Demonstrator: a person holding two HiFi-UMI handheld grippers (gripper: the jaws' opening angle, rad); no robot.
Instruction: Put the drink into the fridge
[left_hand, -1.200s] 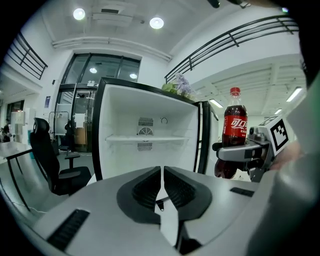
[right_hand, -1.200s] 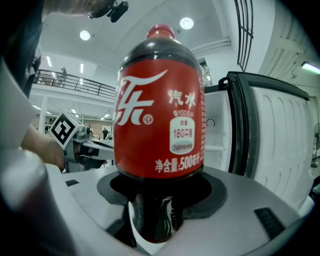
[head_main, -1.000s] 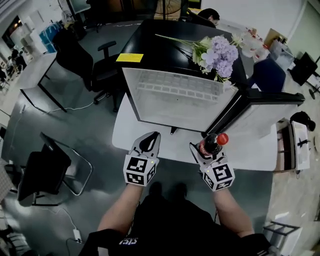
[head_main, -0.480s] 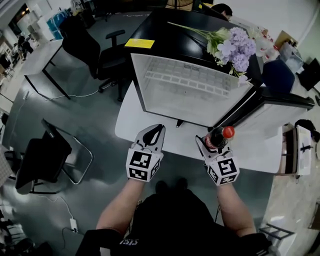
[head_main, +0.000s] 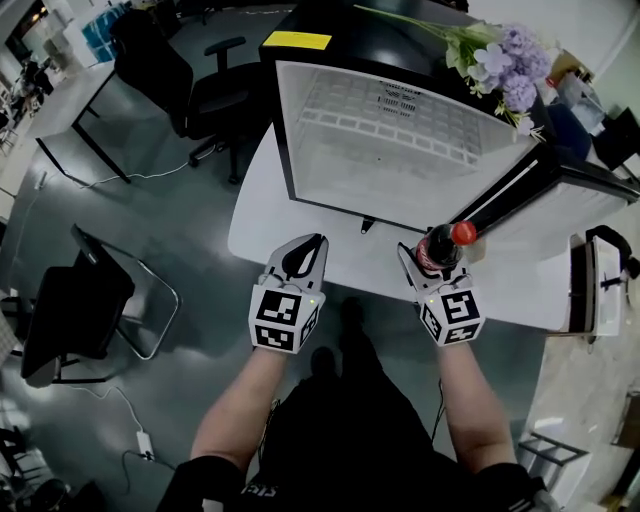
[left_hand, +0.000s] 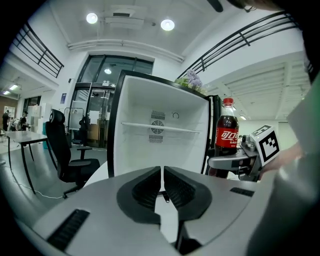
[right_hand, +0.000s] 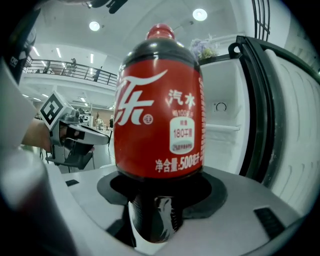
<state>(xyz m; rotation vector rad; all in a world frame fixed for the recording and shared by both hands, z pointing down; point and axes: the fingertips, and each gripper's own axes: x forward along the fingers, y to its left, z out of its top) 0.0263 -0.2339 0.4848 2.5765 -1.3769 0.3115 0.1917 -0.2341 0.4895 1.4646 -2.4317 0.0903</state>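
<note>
One white table (head_main: 258, 232) w/ a round corner stands on the grey floor (head_main: 180, 245). A small fridge (head_main: 400, 30) sits right on it, door (head_main: 545, 225) open to the right. On the fridge top: purple flowers (head_main: 508, 66) & a yellow sticker (head_main: 296, 40). Black chair (head_main: 215, 95) on the floor behind the table, 2nd chair (head_main: 72, 318) at left.

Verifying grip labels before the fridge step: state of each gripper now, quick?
Left gripper: closed, nothing between its jaws.
Right gripper: closed on the cola bottle, held upright.
</note>
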